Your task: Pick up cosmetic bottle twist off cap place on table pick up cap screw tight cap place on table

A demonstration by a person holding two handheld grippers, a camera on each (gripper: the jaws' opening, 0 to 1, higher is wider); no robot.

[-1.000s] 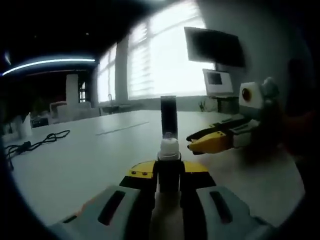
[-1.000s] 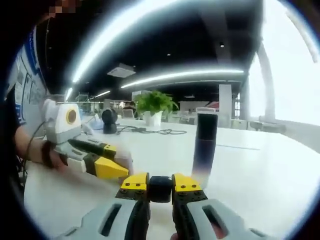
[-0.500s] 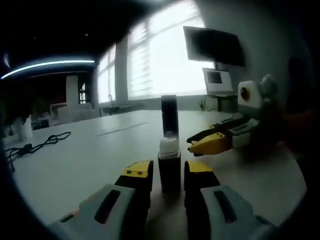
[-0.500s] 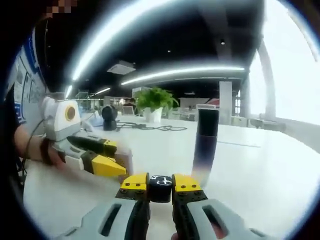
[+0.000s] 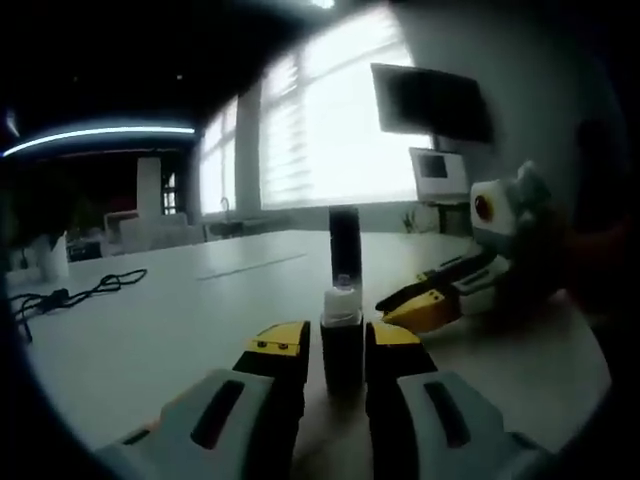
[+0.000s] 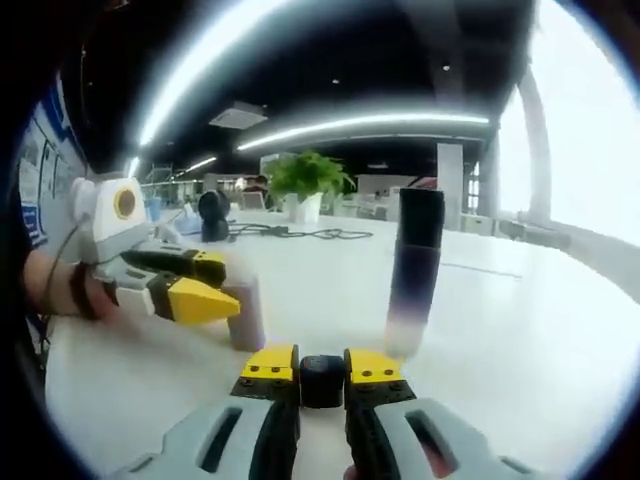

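Observation:
A small dark bottle [image 5: 342, 345] with a bare white neck stands uncapped on the white table [image 5: 160, 340]. My left gripper [image 5: 338, 345] is open, its yellow-tipped jaws close on either side of the bottle. In the right gripper view the same bottle [image 6: 247, 312] stands at the tips of the left gripper [image 6: 232, 290]. My right gripper [image 6: 322, 372] is shut on the small black cap [image 6: 322, 380], low over the table. The right gripper [image 5: 400, 298] reaches in from the right in the left gripper view, just beyond the bottle.
A tall dark cylinder bottle [image 5: 345, 245] [image 6: 415, 270] stands on the table behind the small one. A black cable [image 5: 75, 292] lies at the left. A potted plant [image 6: 305, 190], a black round device [image 6: 212, 215] and cords [image 6: 300, 235] sit far off. A wall monitor [image 5: 435, 100] hangs ahead.
The left jaws have come off the bottle, leaving it standing on the table between them. The right gripper still holds the cap and has shifted only slightly.

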